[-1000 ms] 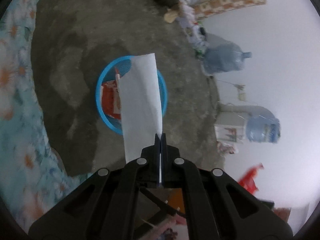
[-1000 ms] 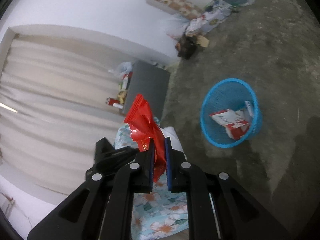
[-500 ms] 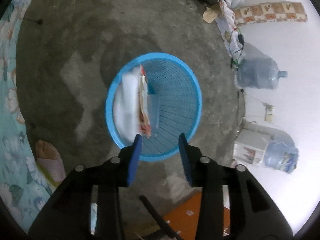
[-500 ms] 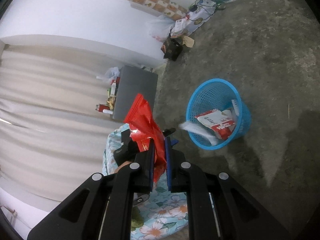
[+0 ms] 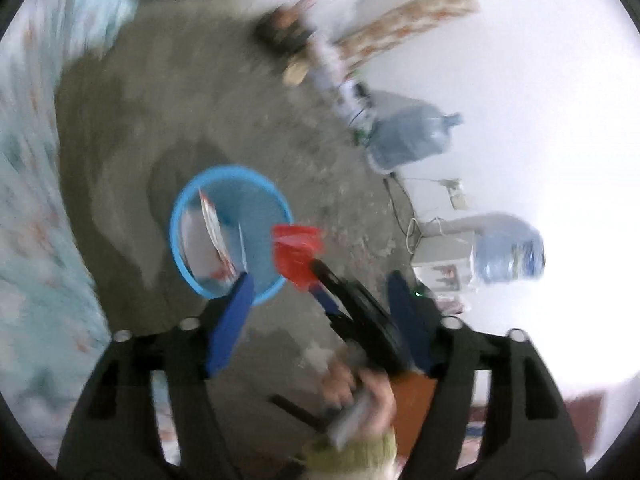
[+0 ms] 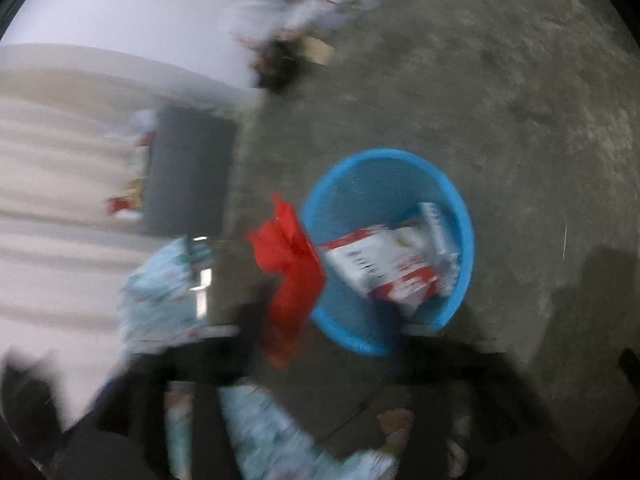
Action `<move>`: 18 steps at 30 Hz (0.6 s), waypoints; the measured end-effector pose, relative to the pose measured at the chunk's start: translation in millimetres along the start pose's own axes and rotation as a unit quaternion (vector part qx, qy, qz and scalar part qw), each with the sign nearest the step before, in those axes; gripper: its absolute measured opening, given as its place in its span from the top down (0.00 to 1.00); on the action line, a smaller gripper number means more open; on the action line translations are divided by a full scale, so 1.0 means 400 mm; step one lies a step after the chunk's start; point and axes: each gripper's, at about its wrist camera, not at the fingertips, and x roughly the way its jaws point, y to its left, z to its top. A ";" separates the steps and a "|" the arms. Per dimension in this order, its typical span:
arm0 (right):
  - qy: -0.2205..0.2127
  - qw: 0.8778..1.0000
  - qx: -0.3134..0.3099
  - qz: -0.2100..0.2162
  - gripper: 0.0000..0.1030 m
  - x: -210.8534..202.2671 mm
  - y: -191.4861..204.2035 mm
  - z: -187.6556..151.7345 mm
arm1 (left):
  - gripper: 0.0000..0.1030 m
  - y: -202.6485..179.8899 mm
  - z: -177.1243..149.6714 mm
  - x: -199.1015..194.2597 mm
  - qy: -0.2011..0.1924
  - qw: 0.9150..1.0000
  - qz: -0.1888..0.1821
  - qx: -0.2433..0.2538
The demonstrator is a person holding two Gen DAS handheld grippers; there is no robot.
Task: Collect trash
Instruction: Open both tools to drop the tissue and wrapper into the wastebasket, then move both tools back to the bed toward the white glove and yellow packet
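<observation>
Both views motion-blurred; no label legible. Left gripper point(image 5: 320, 286) jaws spread wide, holding nothing. Right gripper point(image 5: 320, 276) jaws clamp red wrapper point(image 5: 296, 252), at 3 o'clock edge of blue basket point(image 5: 276, 196). Basket on concrete floor point(image 5: 120, 120) holds white-red packages point(image 6: 380, 268). Water jugs point(image 5: 412, 136) at 2 o'clock by wall. Floral bedding point(image 5: 28, 200) at 9 o'clock.

Bare concrete floor point(image 5: 224, 92), white wall point(image 5: 540, 80).

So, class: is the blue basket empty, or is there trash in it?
Not empty. The blue basket stands upright on the floor, and red-and-white packets lie inside it; the left view shows them against its wall as well.
</observation>
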 end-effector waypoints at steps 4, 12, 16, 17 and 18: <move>0.018 0.999 0.029 -0.042 0.37 0.072 -0.076 -0.038 | 0.23 -0.021 -0.059 -0.191 -0.059 0.994 0.018 0.089; -0.009 0.999 0.040 0.031 0.37 -0.085 -0.113 -0.181 | 0.20 0.069 -0.189 -0.499 -0.160 0.973 0.065 0.154; -0.012 0.998 -0.013 0.056 0.37 -0.183 -0.025 -0.243 | 0.19 0.167 -0.271 -0.667 -0.242 0.954 0.112 0.134; -0.009 0.997 -0.032 0.063 0.37 -0.200 0.001 -0.255 | 0.19 0.192 -0.291 -0.702 -0.257 0.950 0.126 0.127; -0.006 0.996 -0.056 0.074 0.37 -0.220 0.040 -0.272 | 0.19 0.222 -0.313 -0.742 -0.277 0.942 0.149 0.115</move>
